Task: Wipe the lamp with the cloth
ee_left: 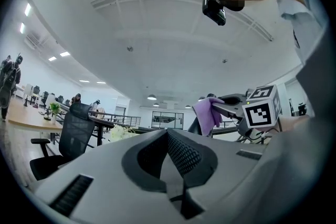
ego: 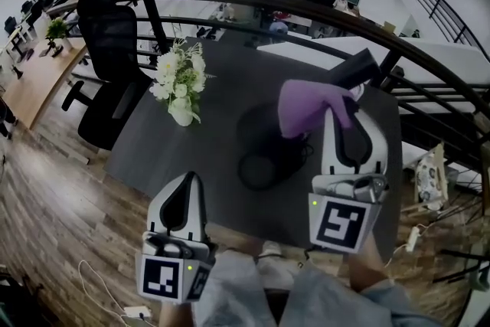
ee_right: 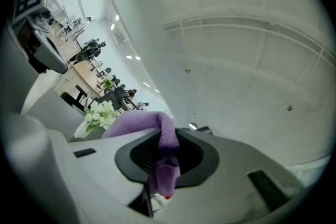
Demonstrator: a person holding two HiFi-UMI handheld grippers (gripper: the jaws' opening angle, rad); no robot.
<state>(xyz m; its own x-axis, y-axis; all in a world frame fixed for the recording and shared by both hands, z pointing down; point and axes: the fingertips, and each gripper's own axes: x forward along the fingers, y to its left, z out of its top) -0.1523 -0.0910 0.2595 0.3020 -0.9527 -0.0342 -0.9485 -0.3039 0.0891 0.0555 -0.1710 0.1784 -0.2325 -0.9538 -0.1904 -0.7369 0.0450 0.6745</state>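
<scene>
A black desk lamp stands on the dark table, with its round base (ego: 260, 168) near the front and its head (ego: 357, 70) up at the right. A purple cloth (ego: 308, 108) hangs in front of the lamp's arm, and my right gripper (ego: 338, 100) is shut on it. In the right gripper view the cloth (ee_right: 164, 150) is pinched between the jaws and droops over them. My left gripper (ego: 187, 180) is low at the table's front edge, left of the lamp base, shut with nothing in it. The left gripper view shows the cloth (ee_left: 209, 112) and the right gripper's marker cube (ee_left: 262, 108).
A white vase of white flowers (ego: 181, 85) stands on the table (ego: 230, 80) left of the lamp. A black office chair (ego: 111, 50) is beyond the table's left side. A curved black railing (ego: 321, 8) runs behind. Cables lie on the wooden floor (ego: 53, 188).
</scene>
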